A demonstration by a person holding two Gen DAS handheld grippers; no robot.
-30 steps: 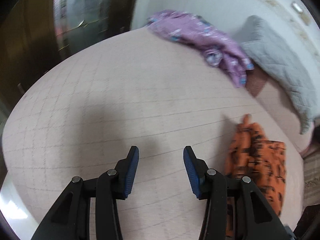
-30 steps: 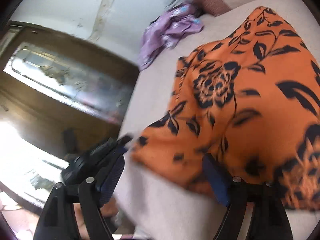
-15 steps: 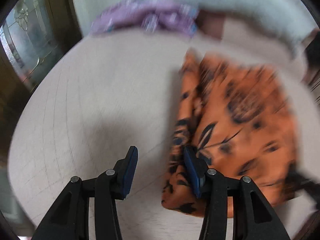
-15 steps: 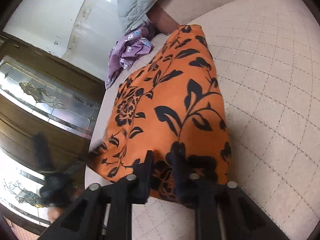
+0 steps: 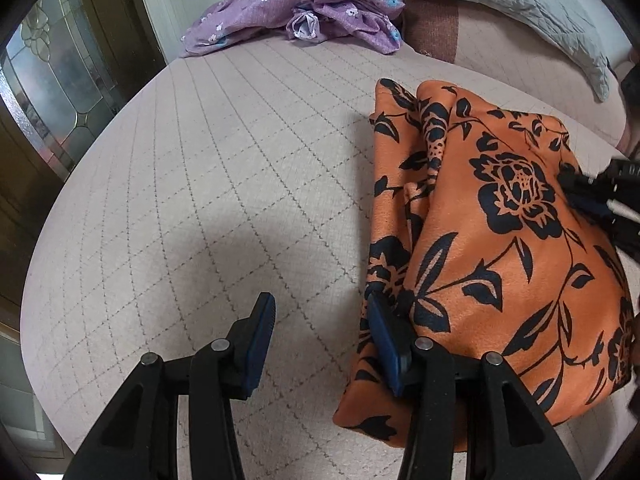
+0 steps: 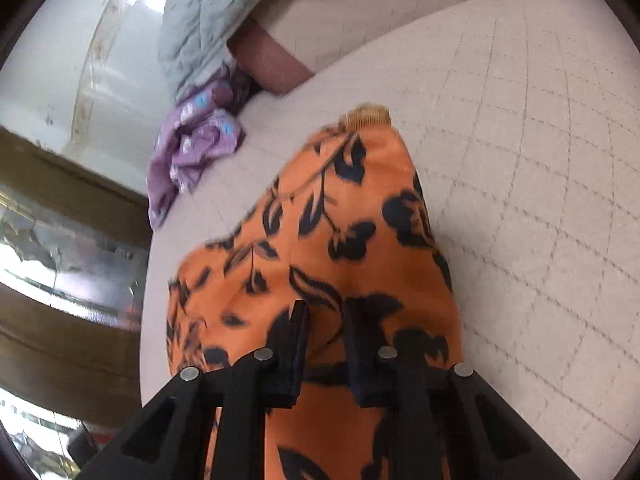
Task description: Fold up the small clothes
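The orange garment with its black flower print lies on the bed, filling the right half of the left wrist frame; its near edge is doubled over in layers at the lower centre. In the right wrist frame the same cloth rises from the bottom centre toward the middle, lifted and bunched.

The right hand-held gripper is clenched on a fold of the orange garment, the cloth pinched between its narrow-set fingers. It also shows at the right edge of the left wrist frame, touching the cloth.

The left hand-held gripper is released, jaws spread wide; its right finger touches the garment's layered edge, its left one hangs over bare bed.

A purple garment lies crumpled at the top centre, with a grey quilt at the upper right.
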